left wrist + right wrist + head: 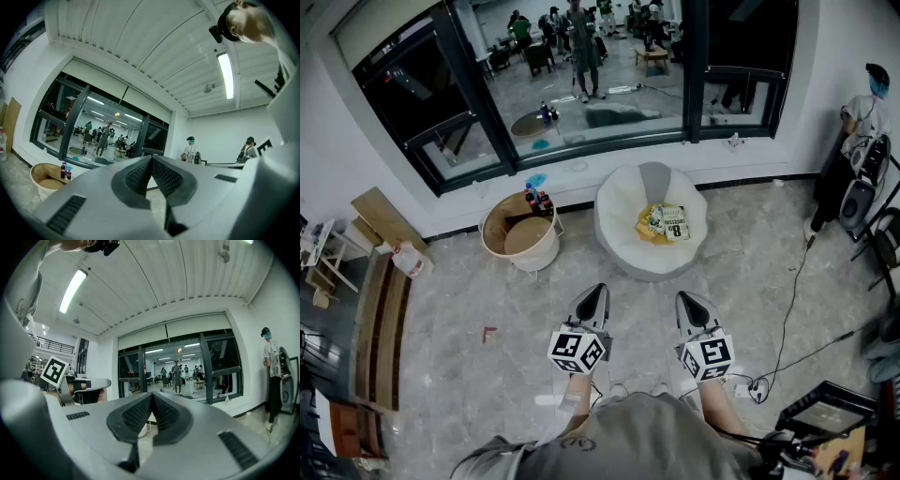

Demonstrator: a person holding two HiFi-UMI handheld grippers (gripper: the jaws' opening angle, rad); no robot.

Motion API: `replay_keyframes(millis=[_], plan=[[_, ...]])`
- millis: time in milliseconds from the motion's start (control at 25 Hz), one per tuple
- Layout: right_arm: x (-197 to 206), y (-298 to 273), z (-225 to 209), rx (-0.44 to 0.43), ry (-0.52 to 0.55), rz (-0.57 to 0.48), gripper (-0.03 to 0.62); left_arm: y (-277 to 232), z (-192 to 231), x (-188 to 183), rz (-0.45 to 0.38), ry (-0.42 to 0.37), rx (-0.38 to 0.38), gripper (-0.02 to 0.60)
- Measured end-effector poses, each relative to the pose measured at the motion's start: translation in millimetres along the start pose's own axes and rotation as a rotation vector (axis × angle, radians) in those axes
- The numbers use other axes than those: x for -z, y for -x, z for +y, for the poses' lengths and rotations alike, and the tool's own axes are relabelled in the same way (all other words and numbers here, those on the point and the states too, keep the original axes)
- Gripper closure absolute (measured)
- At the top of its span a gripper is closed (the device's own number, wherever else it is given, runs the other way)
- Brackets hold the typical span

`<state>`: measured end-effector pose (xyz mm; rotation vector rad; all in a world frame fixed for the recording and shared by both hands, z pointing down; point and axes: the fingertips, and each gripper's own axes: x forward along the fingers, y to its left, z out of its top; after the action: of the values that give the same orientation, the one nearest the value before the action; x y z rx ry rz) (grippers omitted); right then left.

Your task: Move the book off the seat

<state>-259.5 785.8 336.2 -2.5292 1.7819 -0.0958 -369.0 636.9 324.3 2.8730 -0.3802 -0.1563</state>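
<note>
A yellow-and-white book [665, 223] lies in the hollow of a white beanbag seat [619, 208] by the window wall. My left gripper [598, 291] and right gripper [685, 299] are held level side by side, well short of the seat, tips toward it. Both are shut with nothing between the jaws. In the left gripper view my left gripper [151, 157] has its dark ribbed pads [139, 176] pressed together. My right gripper [152, 395] looks the same in the right gripper view. The book is hidden in both gripper views.
A round wooden side table [518, 232] with bottles [535, 200] stands left of the seat. A wooden bench [379, 323] runs along the left wall. A black cable [790, 302] crosses the floor at right, near a standing person [867, 105] and equipment. Marble floor lies between me and the seat.
</note>
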Motion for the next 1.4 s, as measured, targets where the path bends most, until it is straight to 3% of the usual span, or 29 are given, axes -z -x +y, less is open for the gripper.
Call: replay_keyframes(millis=[320, 520, 760, 960, 1160, 1400], plan=[[15, 12, -8, -0.016, 0.058, -0.001, 0.579, 11, -12, 23, -0.001, -0.016, -0.007, 0.571], [31, 27, -27, -0.005, -0.006, -0.022, 0.579, 14, -34, 52, 0.045, -0.017, 0.006, 0.571], [23, 14, -67, 0.012, 0.015, 0.004, 0.579, -21, -47, 39, 0.056, -0.041, -0.012, 0.571], [20, 9, -60, 0.035, -0.029, -0.019, 0.579, -26, -34, 35, 0.049, -0.055, 0.001, 0.571], [9, -21, -112, 0.080, 0.012, -0.018, 0.579, -93, -39, 41, 0.064, -0.053, 0.054, 0.571], [5, -76, -129, 0.096, 0.027, 0.012, 0.579, -146, 0, 37, 0.058, 0.000, 0.090, 0.571]])
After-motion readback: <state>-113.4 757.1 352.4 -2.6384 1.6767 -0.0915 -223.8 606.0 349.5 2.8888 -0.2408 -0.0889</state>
